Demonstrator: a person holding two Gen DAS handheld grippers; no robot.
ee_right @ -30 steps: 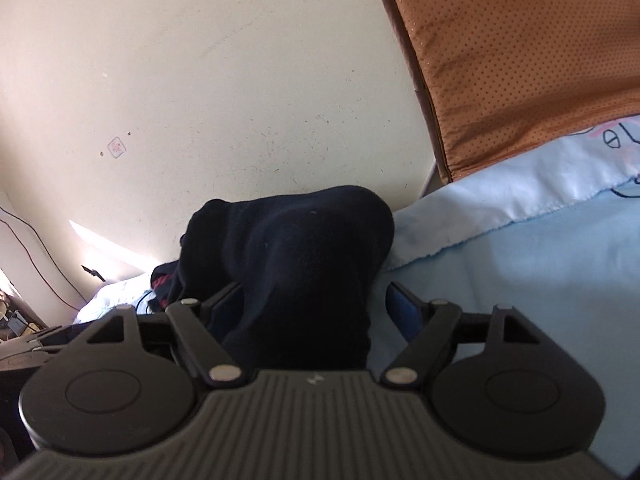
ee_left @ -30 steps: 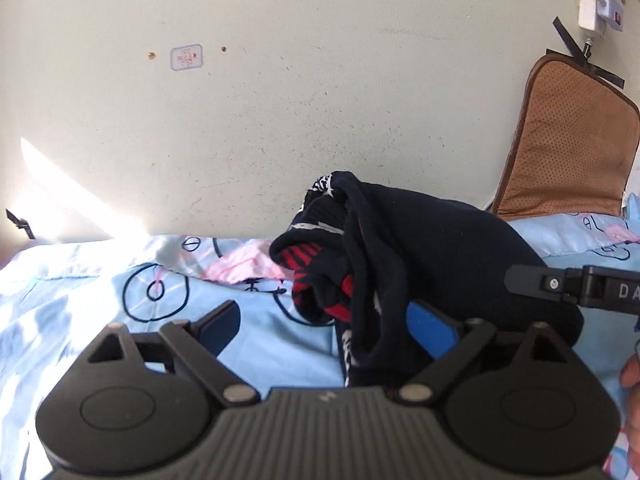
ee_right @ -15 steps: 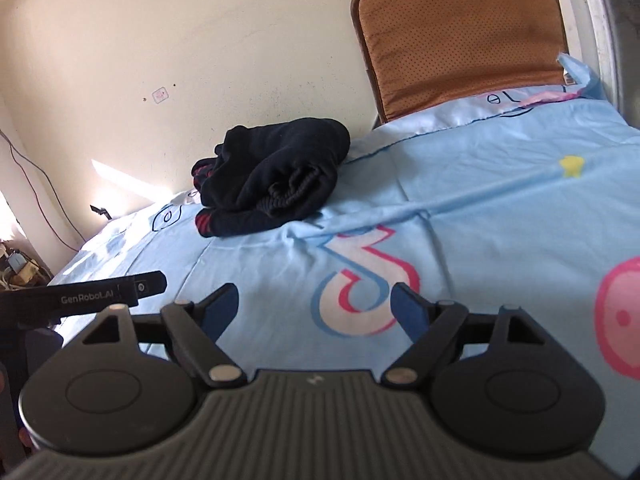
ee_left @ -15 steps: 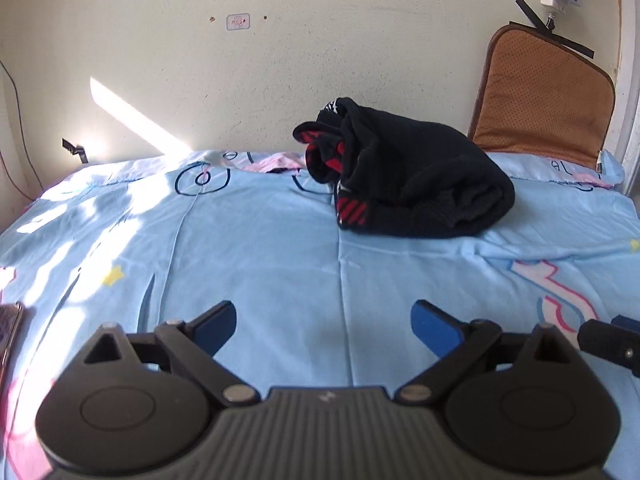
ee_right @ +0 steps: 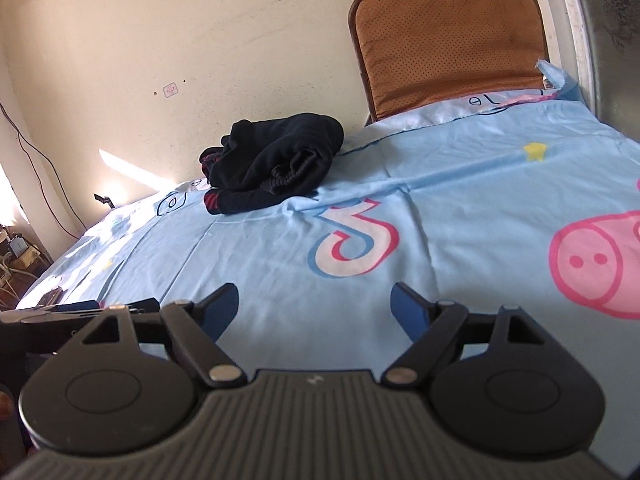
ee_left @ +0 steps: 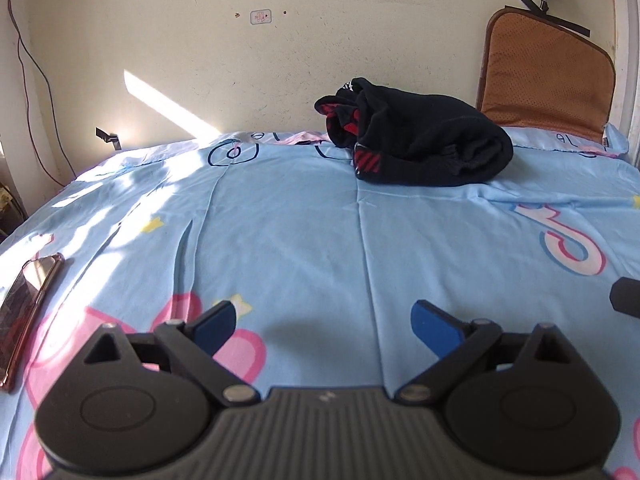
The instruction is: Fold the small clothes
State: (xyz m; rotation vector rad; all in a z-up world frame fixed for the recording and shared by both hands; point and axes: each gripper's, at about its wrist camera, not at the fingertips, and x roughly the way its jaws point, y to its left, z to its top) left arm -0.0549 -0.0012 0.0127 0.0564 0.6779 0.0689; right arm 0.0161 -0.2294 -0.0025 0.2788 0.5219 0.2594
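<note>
A black garment with red trim (ee_left: 416, 142) lies folded in a bundle at the far side of the bed, near the wall. It also shows in the right wrist view (ee_right: 276, 164). My left gripper (ee_left: 324, 324) is open and empty, low over the blue sheet, well back from the bundle. My right gripper (ee_right: 316, 310) is open and empty too, over the sheet to the right of the left one.
The bed has a light blue cartoon-print sheet (ee_left: 300, 232). A phone (ee_left: 24, 304) lies at its left edge. A brown cushion (ee_left: 544, 80) leans on the wall at the back right. Cables and clutter (ee_right: 16, 252) sit beyond the left edge.
Both grippers have pulled back from the black bundle, which they were right up against a second ago. The bundle stays by the wall.
</note>
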